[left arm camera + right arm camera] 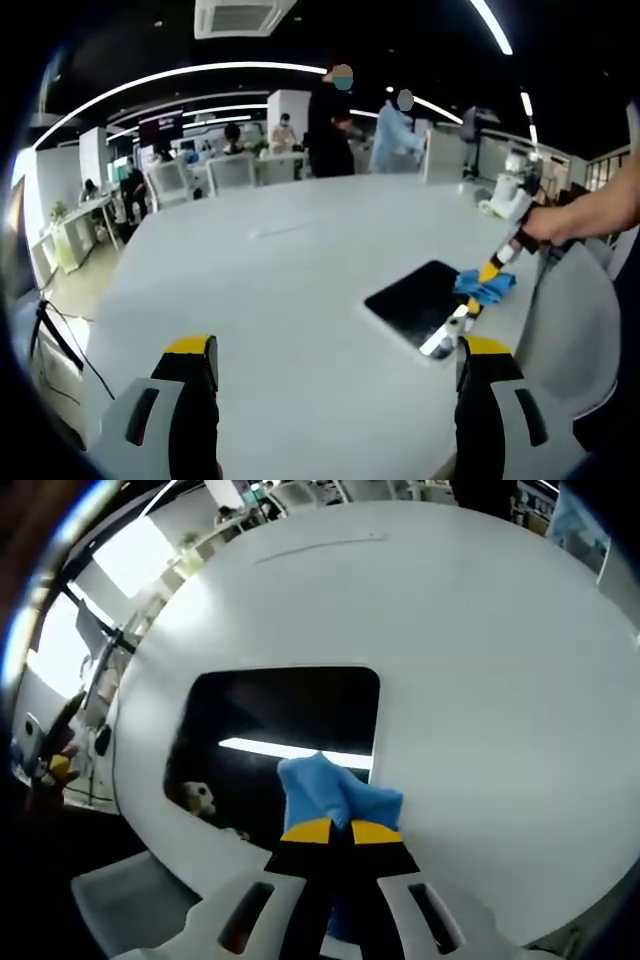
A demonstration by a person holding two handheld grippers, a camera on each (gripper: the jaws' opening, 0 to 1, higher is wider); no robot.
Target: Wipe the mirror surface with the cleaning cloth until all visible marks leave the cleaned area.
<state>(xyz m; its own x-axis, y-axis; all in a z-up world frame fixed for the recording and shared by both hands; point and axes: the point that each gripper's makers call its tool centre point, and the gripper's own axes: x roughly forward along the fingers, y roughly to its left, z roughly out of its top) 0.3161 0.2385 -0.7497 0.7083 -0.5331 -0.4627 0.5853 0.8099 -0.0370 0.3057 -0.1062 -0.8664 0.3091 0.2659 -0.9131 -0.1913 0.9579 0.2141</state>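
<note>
A dark rectangular mirror (418,300) (270,725) lies flat on the white round table (280,300) (480,630). My right gripper (332,830) (480,285) is shut on a blue cleaning cloth (335,792) (486,287), pressing it onto the mirror's near edge. In the left gripper view the cloth rests on the mirror's right corner, held by a person's hand (545,222). My left gripper (335,350) is open above bare tabletop, left of the mirror, nothing between its fingers.
Chairs (232,172) stand at the table's far side, with people (330,125) and desks beyond. A white object (505,195) sits at the table's right rim. A cable (60,345) hangs off the left edge.
</note>
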